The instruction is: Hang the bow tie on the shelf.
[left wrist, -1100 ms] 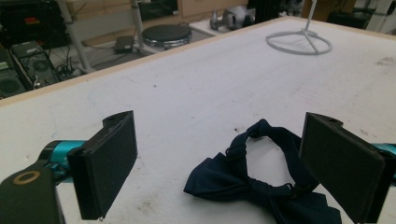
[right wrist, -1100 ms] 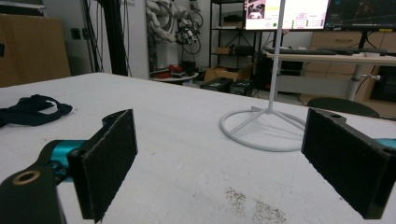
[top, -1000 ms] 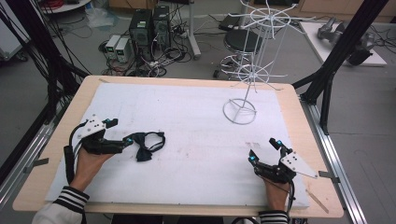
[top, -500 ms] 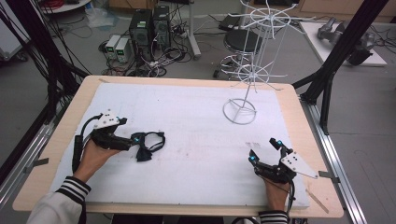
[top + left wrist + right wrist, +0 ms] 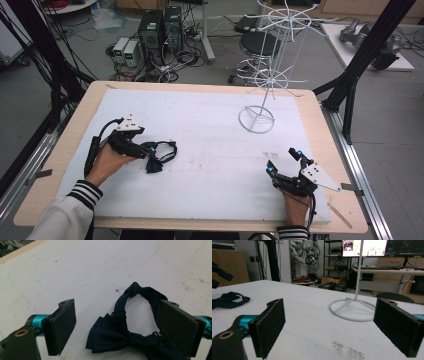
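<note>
Now the left tongs (image 5: 152, 150) lie low over the white surface (image 5: 210, 130) at about 9 o'clock in the high view, gripped from behind by the person's left hand (image 5: 107, 162), whose striped sleeve (image 5: 82, 195) comes in from 7 o'clock with the forearm slanting up toward the middle. Its jaws point roughly toward 3 o'clock and stand wide apart, having just been closing a little; the dark navy bow tie (image 5: 125, 335) sits between them on the surface, and in the left gripper view the strap loop (image 5: 140, 293) curls up toward 12 o'clock while the bow itself lies nearer the right-hand pad (that pad overlaps the strap's edge, though I cannot tell whether it presses on it). The other pad stands clear of the fabric, so nothing is clamped. At about 5 o'clock the right tongs (image 5: 284, 162) rest near the surface's front edge, held by the right hand (image 5: 295, 205), wrist straight, jaws aimed toward 11 o'clock. They too are spread wide with nothing between them. Seen from the right gripper view, the white wire stand (image 5: 355, 307) rises ahead at 1 o'clock, and the bow tie lies far off at 9 o'clock.
</note>
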`<move>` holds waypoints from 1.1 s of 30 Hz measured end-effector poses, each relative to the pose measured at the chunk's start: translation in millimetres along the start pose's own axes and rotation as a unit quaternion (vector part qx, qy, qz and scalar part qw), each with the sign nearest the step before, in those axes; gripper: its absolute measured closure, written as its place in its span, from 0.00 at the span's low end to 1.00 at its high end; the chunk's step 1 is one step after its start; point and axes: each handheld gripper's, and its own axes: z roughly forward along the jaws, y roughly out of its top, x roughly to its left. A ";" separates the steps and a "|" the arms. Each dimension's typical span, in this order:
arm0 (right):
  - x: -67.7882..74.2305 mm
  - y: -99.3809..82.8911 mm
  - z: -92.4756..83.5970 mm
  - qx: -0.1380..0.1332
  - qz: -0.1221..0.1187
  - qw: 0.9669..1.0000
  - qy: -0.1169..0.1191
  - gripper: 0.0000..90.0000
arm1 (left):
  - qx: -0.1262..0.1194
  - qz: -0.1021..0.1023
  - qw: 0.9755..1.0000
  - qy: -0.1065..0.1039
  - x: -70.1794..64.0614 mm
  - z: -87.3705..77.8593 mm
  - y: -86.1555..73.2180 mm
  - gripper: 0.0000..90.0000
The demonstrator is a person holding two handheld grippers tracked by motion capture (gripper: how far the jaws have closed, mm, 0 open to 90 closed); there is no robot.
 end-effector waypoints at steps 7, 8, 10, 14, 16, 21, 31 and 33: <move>0.3 -0.1 -0.4 0.001 0.004 1.000 -0.001 0.11 | 0.027 0.005 1.000 -0.005 -0.1 8.3 4.0 0.23; 0.3 -0.1 -0.4 0.001 0.004 1.000 -0.001 0.11 | 0.031 0.006 0.999 -0.007 -0.1 9.0 4.4 0.23; 0.1 -0.1 -0.4 -0.001 0.002 1.000 -0.001 0.11 | 0.039 0.010 0.999 -0.010 -0.3 11.0 5.6 0.25; -0.1 -0.2 -0.5 -0.002 0.002 1.000 -0.001 0.11 | 0.055 0.010 0.998 -0.012 0.5 15.2 7.6 0.27; -0.1 -0.2 -0.5 -0.003 0.002 1.000 -0.002 0.11 | 0.059 0.009 0.998 -0.016 1.2 16.3 7.8 0.28; 0.0 -0.2 -0.7 -0.003 0.002 1.000 -0.002 0.11 | 0.072 0.011 0.997 -0.018 1.9 18.8 8.6 0.35; 0.4 -0.4 -1.3 -0.003 0.006 1.000 -0.002 0.11 | 0.095 0.024 0.995 -0.017 -0.6 25.3 11.6 0.41; 0.4 -0.3 -1.3 -0.003 0.006 1.000 -0.002 0.11 | 0.098 0.024 0.995 -0.017 -1.5 26.5 12.0 0.45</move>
